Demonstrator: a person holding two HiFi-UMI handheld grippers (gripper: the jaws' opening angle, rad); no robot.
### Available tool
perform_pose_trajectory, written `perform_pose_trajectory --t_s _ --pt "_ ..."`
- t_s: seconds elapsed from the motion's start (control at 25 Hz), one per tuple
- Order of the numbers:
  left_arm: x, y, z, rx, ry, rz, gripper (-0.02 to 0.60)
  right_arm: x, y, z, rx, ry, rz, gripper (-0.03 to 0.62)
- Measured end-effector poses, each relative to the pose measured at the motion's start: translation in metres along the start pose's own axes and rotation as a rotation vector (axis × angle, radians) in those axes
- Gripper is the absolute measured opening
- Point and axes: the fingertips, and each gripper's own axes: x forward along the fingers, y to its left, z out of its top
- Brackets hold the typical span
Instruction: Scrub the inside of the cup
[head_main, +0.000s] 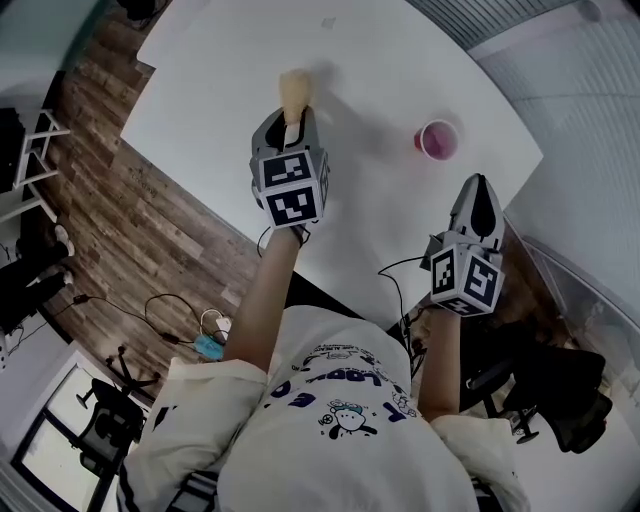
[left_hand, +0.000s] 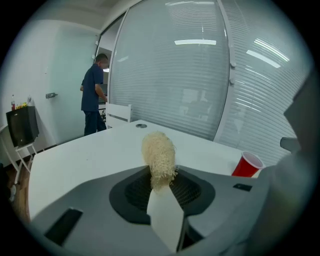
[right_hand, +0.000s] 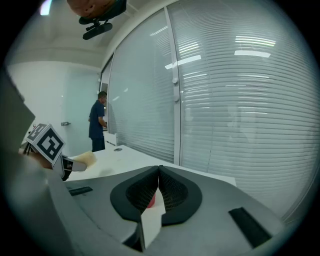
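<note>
Gripping a pale loofah scrubber (head_main: 294, 92) in the left gripper (head_main: 292, 125) above the white table (head_main: 380, 60), with the right gripper (head_main: 480, 190) closed on nothing. Apparently not yet scrubbing: yet to reach the red cup (head_main: 437, 139), upright and untouched ahead of the right gripper, well to the right of the scrubber.

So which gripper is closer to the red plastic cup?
Right. The right gripper sits close by the red plastic cup; the left gripper, holding a tan loofah scrubber, is farther away.

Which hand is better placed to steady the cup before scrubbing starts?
Likely right. The right tool is shut, empty and nearer the red cup; the left tool is busy gripping the loofah scrubber.
</note>
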Motion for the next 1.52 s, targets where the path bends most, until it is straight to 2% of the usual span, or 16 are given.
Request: perform_pose_trajectory --t_s 0.16,0.56,0.88,1.32,1.52 --pt "-0.001 -0.014 -0.001 0.028 -0.003 -0.037 0.129 -0.003 -0.002 -0.001 0.011 -0.025 0.001 0.000" --pt "-0.007 -0.043 -0.005 0.089 0.001 -0.120 0.129 -0.007 -0.002 -0.017 0.021 -0.009 -0.007 0.011" --pt "-0.009 -0.068 -0.006 0.127 0.005 -0.185 0.129 -0.001 -0.003 -0.026 0.033 0.013 0.006 0.045" --pt "-0.008 -0.088 -0.014 0.148 0.024 -0.229 0.129 0.010 0.006 -0.043 0.029 0.052 0.083 0.138" --pt "-0.003 -0.094 -0.017 0.167 0.035 -0.244 0.129 0.023 0.014 -0.056 0.011 0.094 0.145 0.213"
